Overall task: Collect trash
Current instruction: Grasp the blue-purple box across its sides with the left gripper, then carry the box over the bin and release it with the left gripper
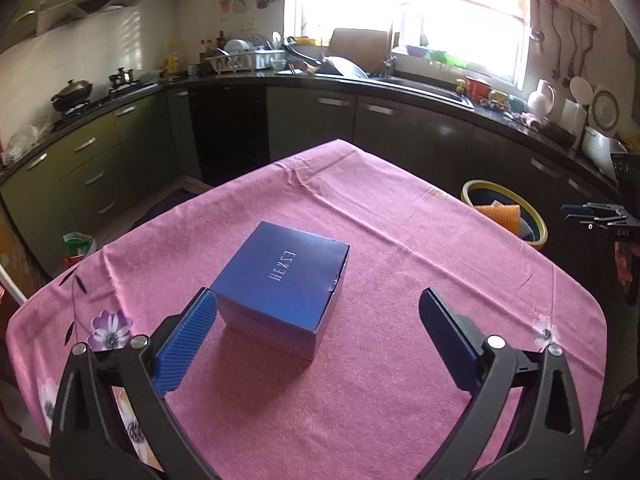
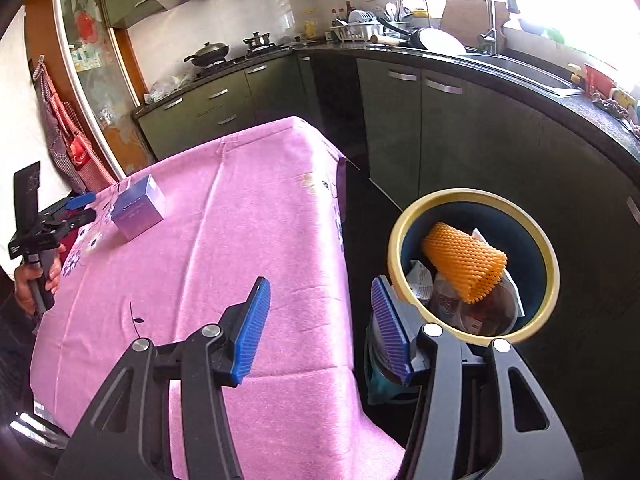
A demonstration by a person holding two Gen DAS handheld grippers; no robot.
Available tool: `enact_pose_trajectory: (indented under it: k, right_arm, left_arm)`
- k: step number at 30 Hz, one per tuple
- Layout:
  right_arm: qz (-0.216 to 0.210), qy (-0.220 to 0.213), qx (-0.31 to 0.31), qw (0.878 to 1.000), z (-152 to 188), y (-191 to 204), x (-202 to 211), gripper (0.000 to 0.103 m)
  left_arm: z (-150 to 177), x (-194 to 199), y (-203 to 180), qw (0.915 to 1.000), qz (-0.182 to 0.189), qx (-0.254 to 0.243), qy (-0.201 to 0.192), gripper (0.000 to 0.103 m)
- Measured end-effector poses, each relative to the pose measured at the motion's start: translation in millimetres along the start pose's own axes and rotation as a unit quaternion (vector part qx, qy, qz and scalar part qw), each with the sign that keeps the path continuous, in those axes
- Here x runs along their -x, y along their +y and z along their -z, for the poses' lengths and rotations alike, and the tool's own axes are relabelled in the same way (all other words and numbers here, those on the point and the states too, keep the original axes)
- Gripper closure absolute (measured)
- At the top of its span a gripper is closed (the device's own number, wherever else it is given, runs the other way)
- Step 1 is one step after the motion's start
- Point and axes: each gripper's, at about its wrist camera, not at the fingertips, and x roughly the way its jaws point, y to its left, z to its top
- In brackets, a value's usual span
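A dark blue box [image 1: 280,280] lies on the pink tablecloth [image 1: 400,280]. My left gripper [image 1: 318,298] is open around its near end, the left pad [image 1: 188,344] beside the box's corner and the right pad [image 1: 448,340] well apart from it. My right gripper [image 2: 320,286] is open with nothing between its fingers, over the table's edge beside the yellow-rimmed bin [image 2: 394,248]. An orange foam net [image 2: 464,266] lies on top of wrappers inside the bin. The right wrist view also shows the box [image 2: 138,208] and the left gripper [image 2: 88,206], held by a hand [image 2: 36,280].
The bin [image 1: 532,220] stands on the floor off the table's right edge, near the right gripper [image 1: 576,214]. Dark cabinets [image 1: 312,128] and a counter with a sink [image 2: 520,66] ring the table. A green bag [image 1: 76,244] sits on the floor at left.
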Motion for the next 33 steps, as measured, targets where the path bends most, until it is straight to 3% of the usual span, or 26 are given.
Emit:
enact_pose_trajectory:
  k: [3, 7, 12, 19, 21, 23, 25, 33]
  right_arm:
    - [-0.005, 0.004, 0.006, 1.0, -4.6, 7.7, -6.5, 0.05]
    - [-0.006, 0.011, 0.009, 1.0, -7.8, 15.7, -14.0, 0.05]
    - [-0.005, 0.02, 0.01, 1.0, -10.6, 19.5, -22.8, 0.05]
    - [-0.012, 0.029, 0.016, 0.999, -9.3, 22.7, -30.4, 0.049]
    - [-0.016, 0.029, 0.017, 0.999, -8.0, 23.4, -30.2, 0.048]
    - [-0.018, 0.028, 0.016, 0.999, -5.6, 23.2, -27.9, 0.048]
    - [-0.02, 0.026, 0.014, 0.999, -3.1, 21.9, -24.6, 0.047]
    - [-0.029, 0.014, 0.003, 0.999, 6.9, 14.6, -11.5, 0.044]
  left_arm:
    - [0.9, -24.8, 15.7, 0.9997, 0.002, -0.007, 0.025, 0.007]
    - [0.6, -40.1, 28.3, 0.9996, 0.008, -0.008, 0.026, 0.007]
    - [3.0, -49.7, 23.9, 0.9988, 0.028, -0.023, 0.034, 0.007]
    - [1.3, -52.0, 17.4, 0.9988, 0.026, -0.027, 0.031, 0.007]
    - [1.1, -51.8, 17.1, 0.9989, 0.023, -0.027, 0.03, 0.009]
    - [1.3, -51.3, 16.6, 0.9989, 0.022, -0.025, 0.032, 0.022]
    - [2.7, -52.0, 16.1, 0.9987, 0.019, -0.024, 0.04, 0.028]
    - [8.9, -34.8, 6.7, 0.9994, 0.003, -0.003, 0.035, 0.03]
